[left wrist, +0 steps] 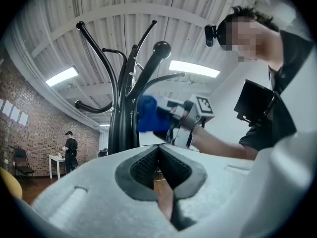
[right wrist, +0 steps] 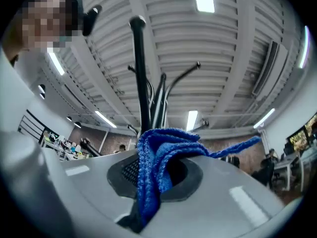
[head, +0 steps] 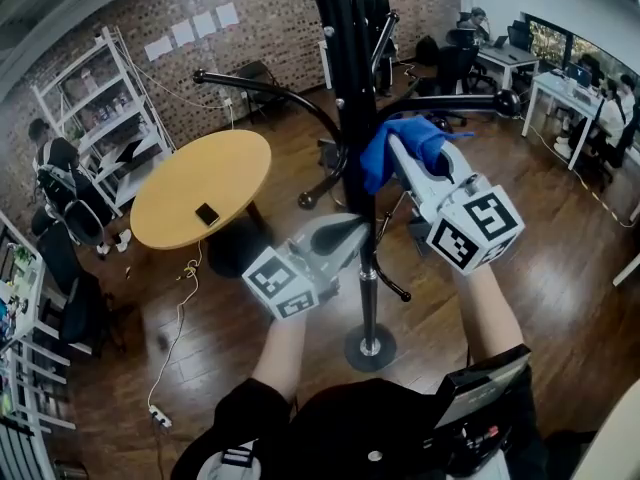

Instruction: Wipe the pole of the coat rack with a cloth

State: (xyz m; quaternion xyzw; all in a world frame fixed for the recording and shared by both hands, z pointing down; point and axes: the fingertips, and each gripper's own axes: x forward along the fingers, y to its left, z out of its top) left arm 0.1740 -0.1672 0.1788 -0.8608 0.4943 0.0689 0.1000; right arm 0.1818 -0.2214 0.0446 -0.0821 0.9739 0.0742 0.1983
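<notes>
I'm at the wiping step: my right claw (head: pixel 396 148) is clamped on the blue cloth (head: pixel 378 165), just beside the rack's pole (head: pixel 352 98). Next I should press it on and slide down. My left claw (head: pixel 347 232) is closed and empty, near the pole; a curved hook (head: pixel 470 103) crowds the stroke

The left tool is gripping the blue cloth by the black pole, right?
No, the right tool grips the blue cloth by the black pole; the right gripper view shows it between its jaws. The left tool is shut on nothing.
</notes>
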